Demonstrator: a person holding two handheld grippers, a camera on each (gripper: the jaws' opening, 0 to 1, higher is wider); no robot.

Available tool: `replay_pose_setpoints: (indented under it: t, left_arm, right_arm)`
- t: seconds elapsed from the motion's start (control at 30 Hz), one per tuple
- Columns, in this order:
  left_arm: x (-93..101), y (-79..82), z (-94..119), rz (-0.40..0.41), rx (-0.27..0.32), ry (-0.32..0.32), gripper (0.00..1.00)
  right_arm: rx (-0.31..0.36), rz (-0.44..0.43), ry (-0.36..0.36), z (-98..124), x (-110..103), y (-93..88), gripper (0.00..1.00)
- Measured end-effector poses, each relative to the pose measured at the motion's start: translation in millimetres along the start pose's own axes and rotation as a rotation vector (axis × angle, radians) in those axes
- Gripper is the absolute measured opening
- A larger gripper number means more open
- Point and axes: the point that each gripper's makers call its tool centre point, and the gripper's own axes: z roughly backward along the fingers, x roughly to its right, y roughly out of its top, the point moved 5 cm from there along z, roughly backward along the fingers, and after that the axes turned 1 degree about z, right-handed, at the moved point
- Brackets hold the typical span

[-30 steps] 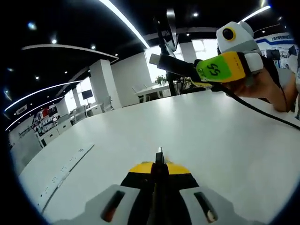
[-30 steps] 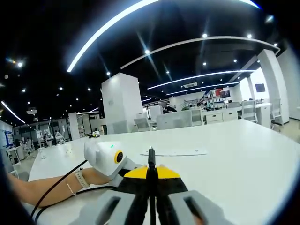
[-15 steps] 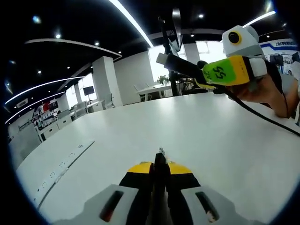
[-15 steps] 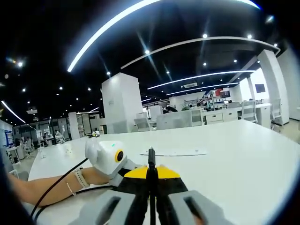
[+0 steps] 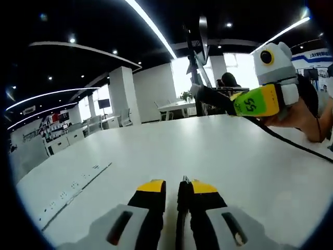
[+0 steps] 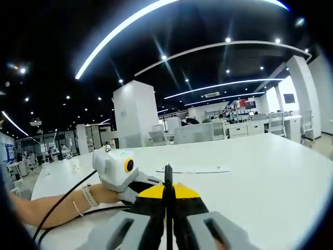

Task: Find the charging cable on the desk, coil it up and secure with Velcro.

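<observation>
Rising from the bottom of the left gripper view, the left gripper [image 5: 173,188] with its black jaws and yellow tips stands slightly parted, a narrow slit of white showing between the two tips and nothing held in it. It sits low over the broad, glossy white desk [image 5: 156,151], whose bare top runs away toward a pale office with white pillars and curved strip lights on a dark ceiling. Along the desk's left part lies a long flat white strip with small dark marks [image 5: 73,186]. At the upper right of this view the right gripper [image 5: 200,91] comes in, a yellow-green body with black jaws pointing left, carried by a person's hand [image 5: 299,112], with a thin black cord [image 5: 291,145] trailing from it across the desk. In the right gripper view, the right gripper [image 6: 168,171] has its jaws pressed together into one dark line, with nothing seen between them. Just left of it sits the white housing of the left gripper [image 6: 115,169], held by a forearm wearing a wristband [image 6: 89,196], a black cord [image 6: 62,200] looping beside it. A charging cable cannot be picked out with any certainty on the desk.
</observation>
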Motion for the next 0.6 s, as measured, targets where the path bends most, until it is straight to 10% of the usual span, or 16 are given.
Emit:
replay_pose_setpoints:
  t: [0.33,0.6]
  left_arm:
    - [-1.8,19.5,12,-0.073,0.037,0.018,0.20]
    - [-0.4,41.2,27,-0.294,0.080,0.056,0.23]
  right_arm:
    - [-0.014,0.015,-0.001,0,0,-2.4,0.05]
    - [-0.045,0.054,0.004,-3,-3,-7.1,0.05]
